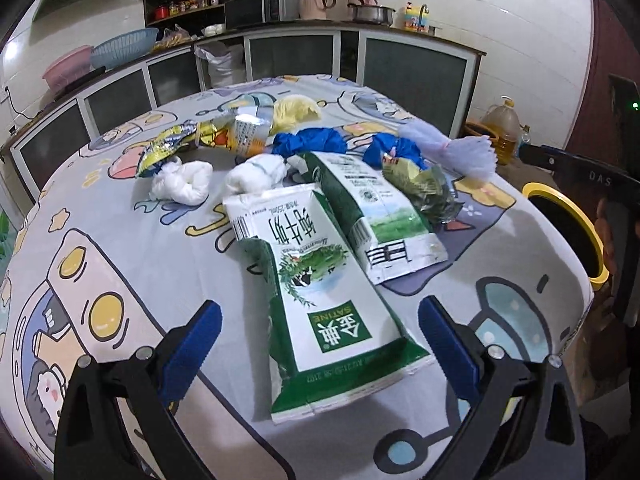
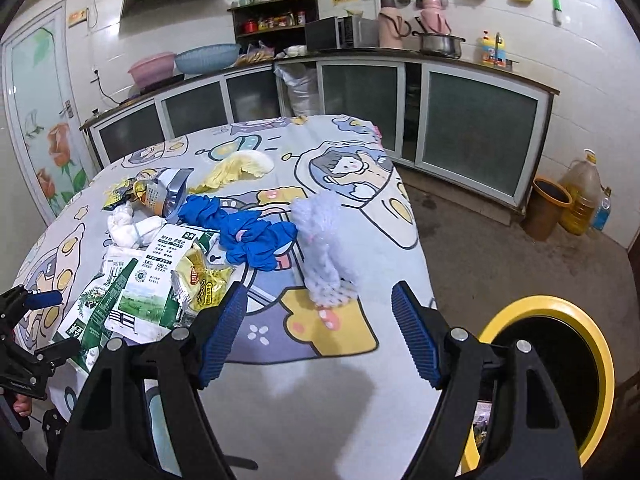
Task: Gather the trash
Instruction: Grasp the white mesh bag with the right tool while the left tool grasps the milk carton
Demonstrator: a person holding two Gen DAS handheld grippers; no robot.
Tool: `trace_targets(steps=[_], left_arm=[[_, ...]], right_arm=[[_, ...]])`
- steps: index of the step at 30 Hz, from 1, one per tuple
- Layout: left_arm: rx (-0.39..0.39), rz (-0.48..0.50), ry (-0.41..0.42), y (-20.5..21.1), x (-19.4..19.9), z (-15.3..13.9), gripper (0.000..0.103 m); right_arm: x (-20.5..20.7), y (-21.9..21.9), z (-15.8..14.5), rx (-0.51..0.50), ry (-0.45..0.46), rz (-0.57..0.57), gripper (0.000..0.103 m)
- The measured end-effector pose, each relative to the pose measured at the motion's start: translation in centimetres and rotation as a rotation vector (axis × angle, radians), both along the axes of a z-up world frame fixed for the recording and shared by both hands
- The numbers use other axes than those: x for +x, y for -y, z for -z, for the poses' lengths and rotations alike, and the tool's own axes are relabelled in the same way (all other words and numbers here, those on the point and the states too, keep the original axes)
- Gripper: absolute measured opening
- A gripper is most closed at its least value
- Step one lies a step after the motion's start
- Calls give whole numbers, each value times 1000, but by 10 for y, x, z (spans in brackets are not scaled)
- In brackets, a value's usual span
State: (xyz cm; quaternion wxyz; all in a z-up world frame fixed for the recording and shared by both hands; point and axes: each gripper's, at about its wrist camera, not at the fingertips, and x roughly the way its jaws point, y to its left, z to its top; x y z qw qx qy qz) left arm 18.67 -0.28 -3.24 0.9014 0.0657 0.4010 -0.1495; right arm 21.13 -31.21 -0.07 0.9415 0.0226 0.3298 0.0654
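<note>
A table under a cartoon-print cloth [image 1: 120, 240] carries scattered trash. In the left wrist view a flattened green-and-white milk carton [image 1: 320, 288] lies between the wide-apart blue pads of my left gripper [image 1: 320, 306], which is open and not pressing on it. A second flat carton [image 1: 380, 208] lies beside it. My right gripper [image 2: 320, 292] hangs open over the table's near right part. The near end of a white foam net [image 2: 324, 248] lies just ahead of its tips, untouched. A black bin with a yellow rim [image 2: 600, 344] stands off the table's right edge.
Crumpled blue gloves [image 2: 248, 232], white tissue wads [image 1: 182, 184], a yellow snack wrapper [image 2: 204, 280], foil wrappers [image 1: 176, 148] and a yellow cloth [image 1: 296, 110] lie farther back. Kitchen cabinets [image 2: 476, 132] run behind. A brown bucket [image 2: 546, 208] and oil bottles stand on the floor at the right.
</note>
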Motion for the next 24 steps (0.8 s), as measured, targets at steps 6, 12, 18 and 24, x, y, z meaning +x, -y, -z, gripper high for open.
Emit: trace_targets(steps=[6,12,18,24], left_arm=[[-2,-16,-33,-2,6,8,95],[-13,-13,-77,1,13,16,95],[-35,-21,-107,-1,20,22,95],[-94,-23,-153,-7,27,31,95]], right_arm=[[18,-9,11,-33,-32,-18,71],[48,-9,23,-65,-83,-7,71],[80,-9,33,-74,-124,-20,71],[108,-11,52,-69,-183,-38,71]])
